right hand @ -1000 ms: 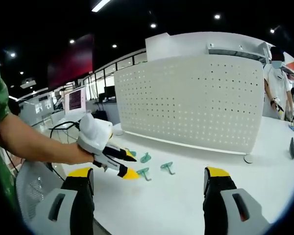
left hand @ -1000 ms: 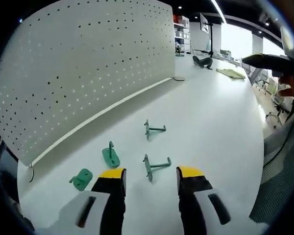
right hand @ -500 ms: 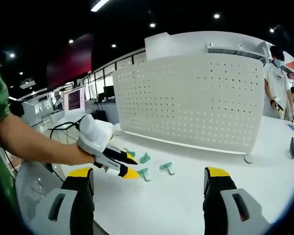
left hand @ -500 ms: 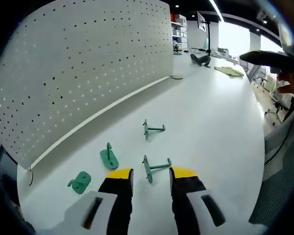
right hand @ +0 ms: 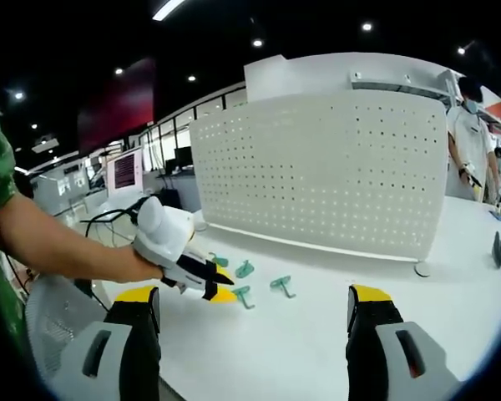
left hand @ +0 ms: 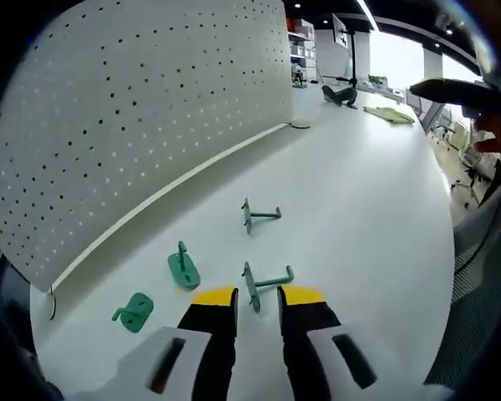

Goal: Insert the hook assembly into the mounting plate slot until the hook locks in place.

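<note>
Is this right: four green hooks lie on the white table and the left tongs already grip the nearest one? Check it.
Not quite. The left tongs have nearly closed around the nearest hook but do not yet visibly grip it, as the left gripper view shows. Four green hooks do lie on the white table.

Left gripper (left hand: 257, 294): yellow-tipped jaws rise from the near edge, narrowed to a small gap.
Nearest hook (left hand: 263, 282): green, lies on the table just beyond the jaw tips, its plate end in line with the gap; contact cannot be told.
Second hook (left hand: 257, 214): farther off, lying flat.
Green plates: one (left hand: 184, 267) left of the jaws, another (left hand: 134, 311) at near left.
Pegboard (left hand: 142, 109): white, perforated, standing along the left.
Table (left hand: 367, 209): white.
</note>
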`<state>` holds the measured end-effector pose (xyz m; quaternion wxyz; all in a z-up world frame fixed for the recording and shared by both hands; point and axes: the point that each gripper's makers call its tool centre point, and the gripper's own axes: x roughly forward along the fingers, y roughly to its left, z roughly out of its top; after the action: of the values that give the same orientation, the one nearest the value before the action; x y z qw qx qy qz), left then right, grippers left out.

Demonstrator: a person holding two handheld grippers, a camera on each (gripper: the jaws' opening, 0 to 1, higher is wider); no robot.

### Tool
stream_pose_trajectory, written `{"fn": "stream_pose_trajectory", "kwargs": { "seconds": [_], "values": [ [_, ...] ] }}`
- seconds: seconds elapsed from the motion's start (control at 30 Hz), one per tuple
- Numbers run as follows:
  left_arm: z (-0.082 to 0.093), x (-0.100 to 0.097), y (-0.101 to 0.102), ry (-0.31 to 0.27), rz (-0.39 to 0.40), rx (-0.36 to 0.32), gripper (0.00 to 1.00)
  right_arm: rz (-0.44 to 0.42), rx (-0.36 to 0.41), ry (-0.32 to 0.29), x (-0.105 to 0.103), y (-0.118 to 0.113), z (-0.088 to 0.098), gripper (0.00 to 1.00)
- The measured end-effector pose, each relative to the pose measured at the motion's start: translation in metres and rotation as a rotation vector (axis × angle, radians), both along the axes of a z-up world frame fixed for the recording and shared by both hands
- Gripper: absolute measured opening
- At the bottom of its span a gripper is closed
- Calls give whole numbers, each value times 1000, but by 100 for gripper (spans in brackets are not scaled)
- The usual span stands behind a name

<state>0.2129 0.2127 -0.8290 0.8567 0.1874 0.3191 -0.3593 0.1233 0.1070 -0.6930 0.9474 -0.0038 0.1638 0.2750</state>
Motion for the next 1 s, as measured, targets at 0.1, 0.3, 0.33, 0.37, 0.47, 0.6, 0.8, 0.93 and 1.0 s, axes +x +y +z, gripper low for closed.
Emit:
{"fn": "stream_pose_trajectory", "kwargs": {
  "seconds": [0.1, 0.3, 0.33, 0.37, 0.47, 0.6, 0.8, 0.93, 1.0],
  "values": [
    [-1, 1, 0, 0, -1, 2, 20, -2, 1, -1, 1, -1, 0, 95],
    [-2, 2, 0, -1, -2, 12, 16, -2, 0, 0, 2, -1, 0, 95],
    [-3, 2, 0, 1, -2, 14, 16, -1, 0, 1, 2, -1, 0, 95],
    [-3, 2, 0, 1, -2, 15, 16, -2, 2, 2, 2, -1, 0, 95],
    [-5, 3, 0, 3, -5, 23, 14, -2, 1, 2, 3, -1, -1, 95],
    [-7, 3, 1, 5, -5, 32, 12, -5, 0, 2, 3, -2, -1, 95],
    [-8, 4, 1, 4, -5, 36, 10, -5, 1, 4, 4, -2, -2, 95],
    [-7, 5, 1, -2, -3, 37, 7, -5, 0, 6, 4, -2, -3, 95],
    [-7, 5, 1, 0, -4, 40, 7, -5, 0, 6, 4, -2, -3, 95]
  ]
}}
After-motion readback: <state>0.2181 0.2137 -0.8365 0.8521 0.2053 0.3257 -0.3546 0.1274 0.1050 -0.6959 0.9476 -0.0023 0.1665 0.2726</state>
